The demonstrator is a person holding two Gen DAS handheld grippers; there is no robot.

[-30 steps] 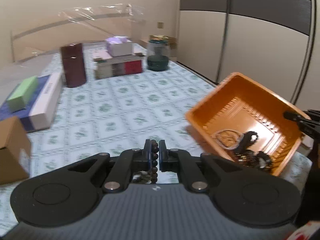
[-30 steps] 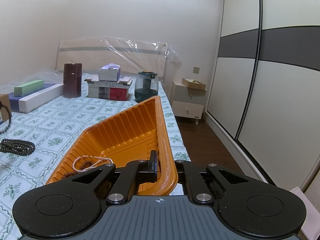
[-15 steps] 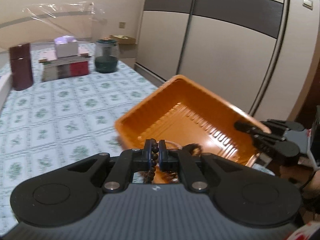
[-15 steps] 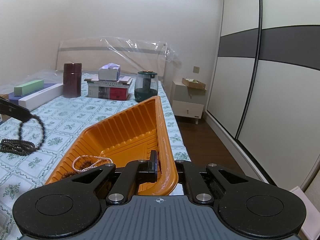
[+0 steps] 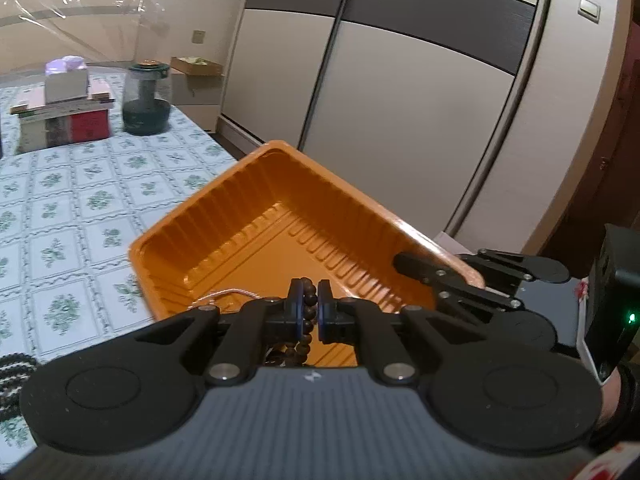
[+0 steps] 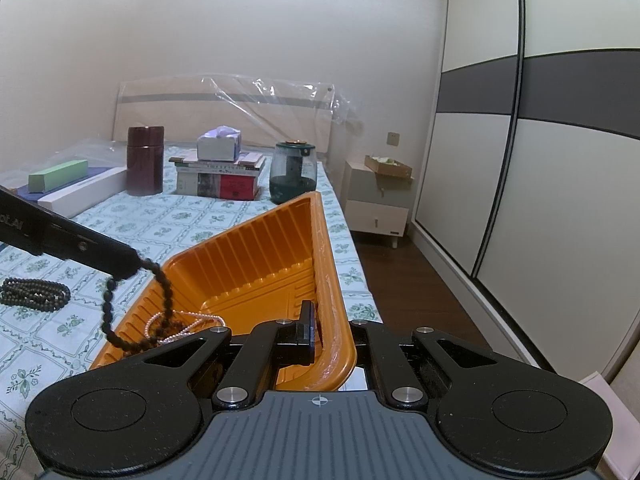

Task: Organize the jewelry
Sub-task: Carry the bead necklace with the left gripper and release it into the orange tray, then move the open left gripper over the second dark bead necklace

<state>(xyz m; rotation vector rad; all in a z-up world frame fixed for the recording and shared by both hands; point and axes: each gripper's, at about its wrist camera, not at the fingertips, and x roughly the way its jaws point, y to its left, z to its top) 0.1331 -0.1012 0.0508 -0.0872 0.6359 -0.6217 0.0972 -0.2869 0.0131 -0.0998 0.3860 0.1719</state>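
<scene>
Left gripper [image 5: 309,312] clamps dark wooden bead strand [image 6: 162,284] over orange ribbed plastic tray [image 5: 280,216]. Right gripper [image 6: 316,336] pinches tray rim. Next: open left jaws, drop beads inside.

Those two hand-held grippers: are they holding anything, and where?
Left hand-held gripper pinches a dark bead bracelet by its strand; right hand-held gripper clamps the orange tray at its rim.

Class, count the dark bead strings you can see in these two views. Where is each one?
2. One string hangs from the left gripper over the orange tray; one lies coiled on the bed. More may be hidden in the tray.
</scene>
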